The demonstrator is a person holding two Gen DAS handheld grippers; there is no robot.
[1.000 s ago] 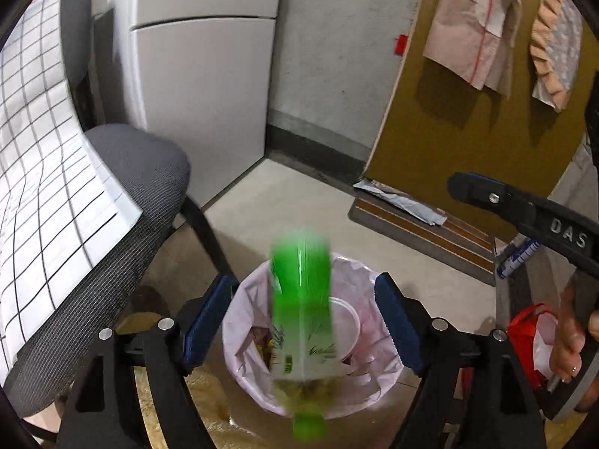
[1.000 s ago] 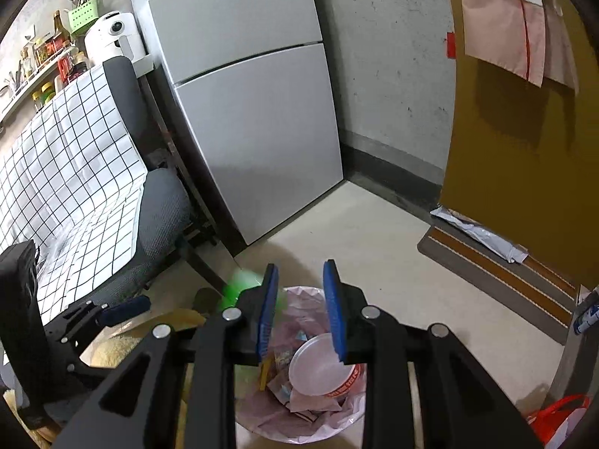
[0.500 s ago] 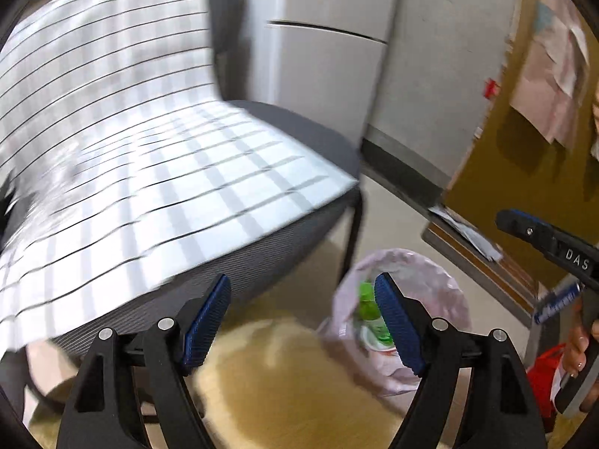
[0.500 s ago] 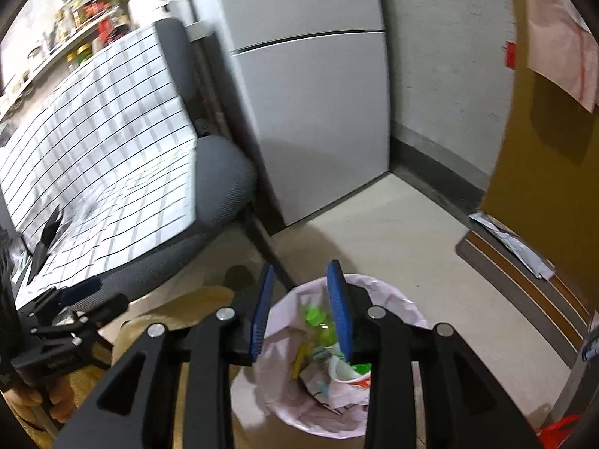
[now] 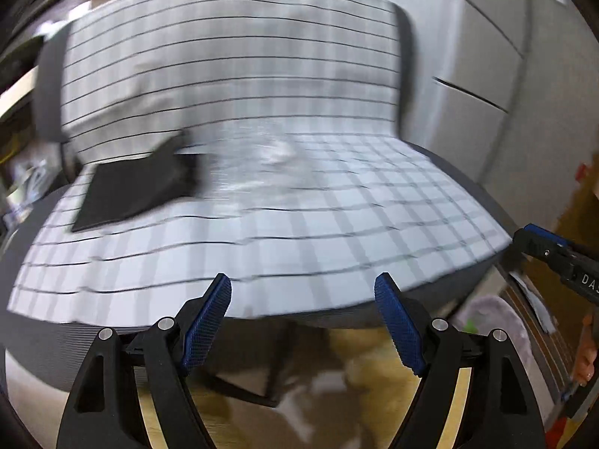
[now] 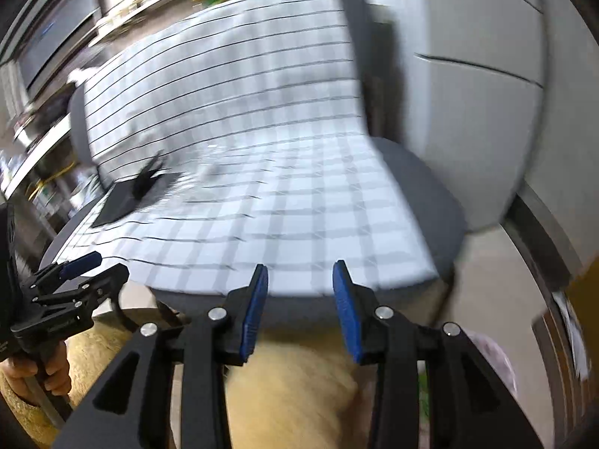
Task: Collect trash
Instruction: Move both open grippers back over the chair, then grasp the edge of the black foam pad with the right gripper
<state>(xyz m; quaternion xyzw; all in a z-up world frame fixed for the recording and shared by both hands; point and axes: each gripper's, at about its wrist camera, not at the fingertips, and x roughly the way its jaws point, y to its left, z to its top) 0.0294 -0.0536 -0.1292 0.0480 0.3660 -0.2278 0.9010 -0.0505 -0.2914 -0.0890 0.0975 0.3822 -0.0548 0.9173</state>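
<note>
Both views have swung away from the pink-lined trash bin (image 5: 490,321) toward the chair (image 5: 460,194), whose seat and back are draped in a white cloth with a black grid (image 5: 284,224). Now the left hand-held gripper (image 5: 303,318) stands wide with nothing between its blue pads, while the right hand-held gripper (image 6: 299,307) is narrower, its jaws opening and likewise empty. On the cloth lies a flat black object (image 5: 138,191) with something pale and crumpled (image 5: 277,153) beside it (too blurred to identify). Only the bin's edge shows at lower right, a bit of green inside. Tan floor (image 6: 292,393) lies below.
</note>
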